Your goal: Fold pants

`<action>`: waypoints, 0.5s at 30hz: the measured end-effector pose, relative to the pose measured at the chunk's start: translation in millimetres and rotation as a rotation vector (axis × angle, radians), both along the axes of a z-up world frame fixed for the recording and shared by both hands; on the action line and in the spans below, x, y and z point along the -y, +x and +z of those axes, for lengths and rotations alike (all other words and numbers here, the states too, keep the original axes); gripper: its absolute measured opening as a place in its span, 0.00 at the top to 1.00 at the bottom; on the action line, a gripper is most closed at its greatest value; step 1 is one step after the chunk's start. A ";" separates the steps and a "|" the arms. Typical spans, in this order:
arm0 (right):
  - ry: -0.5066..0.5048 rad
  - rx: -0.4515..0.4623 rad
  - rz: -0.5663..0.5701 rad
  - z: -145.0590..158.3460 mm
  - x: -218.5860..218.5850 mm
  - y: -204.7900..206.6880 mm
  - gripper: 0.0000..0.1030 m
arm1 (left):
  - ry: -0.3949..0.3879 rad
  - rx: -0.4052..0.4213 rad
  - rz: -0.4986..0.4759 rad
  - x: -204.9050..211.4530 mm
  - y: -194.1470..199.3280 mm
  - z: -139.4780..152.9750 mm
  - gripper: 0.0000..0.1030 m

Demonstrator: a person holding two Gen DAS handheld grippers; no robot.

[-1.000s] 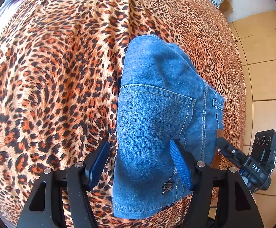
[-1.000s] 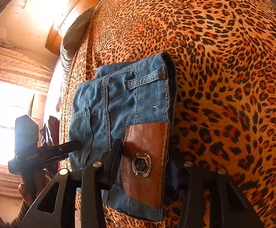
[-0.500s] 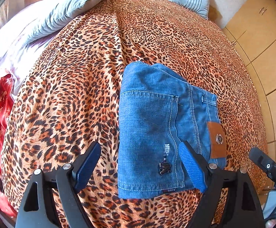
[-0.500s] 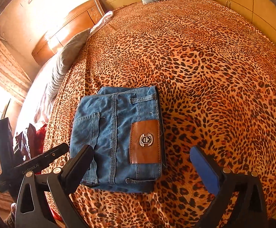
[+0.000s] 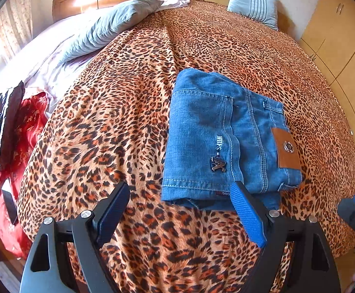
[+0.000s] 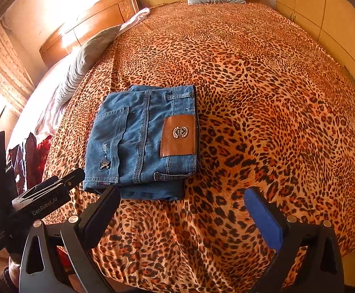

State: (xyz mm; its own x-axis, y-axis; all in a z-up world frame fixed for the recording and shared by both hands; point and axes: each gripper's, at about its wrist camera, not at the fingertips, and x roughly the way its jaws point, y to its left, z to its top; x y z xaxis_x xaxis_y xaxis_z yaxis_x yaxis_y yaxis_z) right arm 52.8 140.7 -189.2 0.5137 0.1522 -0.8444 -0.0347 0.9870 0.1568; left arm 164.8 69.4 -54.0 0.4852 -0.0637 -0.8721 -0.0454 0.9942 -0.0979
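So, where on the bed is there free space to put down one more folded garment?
Bare leopard bedspread lies right of the folded jeans, toward the wardrobe doors, and between the jeans and the striped pillow. Crowded: the left edge, with the grey pillow and red clothes.

Left tool (image 5: 182, 210) agape – right tool (image 6: 184, 210) agape too, both empty.

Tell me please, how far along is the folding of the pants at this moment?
Done: the jeans lie as a compact folded stack on the leopard bedspread, leather patch on top. In hand: nothing; the left gripper and the right gripper are both open, clear of the denim. Left: apparently nothing, perhaps squaring the uneven bottom edge.
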 end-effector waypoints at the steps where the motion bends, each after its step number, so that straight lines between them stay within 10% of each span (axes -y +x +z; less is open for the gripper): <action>1: -0.016 0.015 0.013 5.1 0.3 -2.8 0.01 | 0.018 0.011 0.014 1.0 -7.6 1.1 0.18; 15: -0.079 0.065 0.009 -2.0 39.4 -107.7 0.01 | 0.098 0.010 0.057 37.5 -116.3 13.7 0.12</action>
